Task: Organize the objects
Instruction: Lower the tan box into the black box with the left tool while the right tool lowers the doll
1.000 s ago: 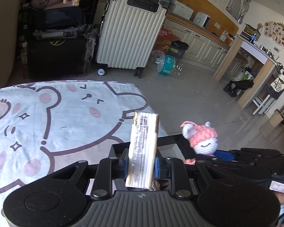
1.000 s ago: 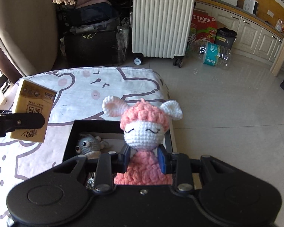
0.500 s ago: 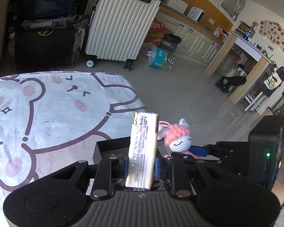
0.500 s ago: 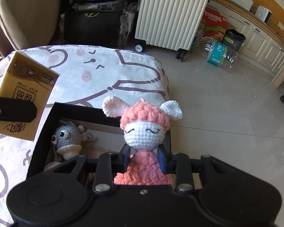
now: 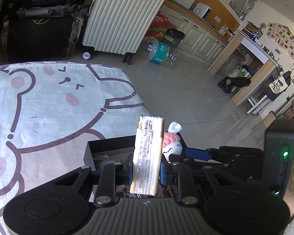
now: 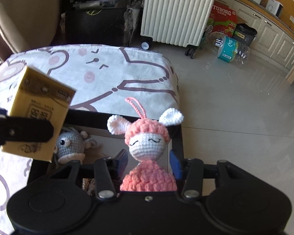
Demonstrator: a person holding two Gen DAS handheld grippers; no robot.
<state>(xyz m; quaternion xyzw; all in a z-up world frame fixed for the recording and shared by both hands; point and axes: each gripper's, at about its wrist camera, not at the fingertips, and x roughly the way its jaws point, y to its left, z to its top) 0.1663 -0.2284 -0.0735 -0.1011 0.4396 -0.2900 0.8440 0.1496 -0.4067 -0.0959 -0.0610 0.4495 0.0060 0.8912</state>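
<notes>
Left to right, both wrist views.

Table: covered by a white cloth (image 6: 111, 72) printed with cartoon bear outlines and pink cheeks. A black open-top box (image 6: 178, 137) sits at the cloth's near right corner, by the table edge.

Left gripper (image 5: 145, 171): jaws clamped on a yellow drink carton (image 5: 148, 152), blue pads pressed against its two broad faces. Carton stands upright, narrow printed side toward the camera. In the right wrist view the same carton (image 6: 37, 115) hangs tilted over the box's left wall, with a black finger (image 6: 23, 130) across its face.

Inside the box, left part: a grey crochet toy (image 6: 70, 145) with a dark bead eye lies on the floor of the box, partly hidden behind the carton.

Right gripper (image 6: 149, 161): jaws have just been opening. The pink-and-white crochet bunny (image 6: 147, 150) is between them, but a gap shows on each side between the blue pads and its neck, so it is not pinched. Its pink skirt meets the gripper body; whether it rests on the box floor I cannot tell. White ears and a pink loop stand up from the head. In the left wrist view the bunny (image 5: 172, 144) shows just right of the carton, above the box's far wall.

Background: a ribbed white suitcase (image 5: 121, 17) stands on the grey floor beyond the table; a large clear water bottle (image 6: 229, 48) lies to its right.
</notes>
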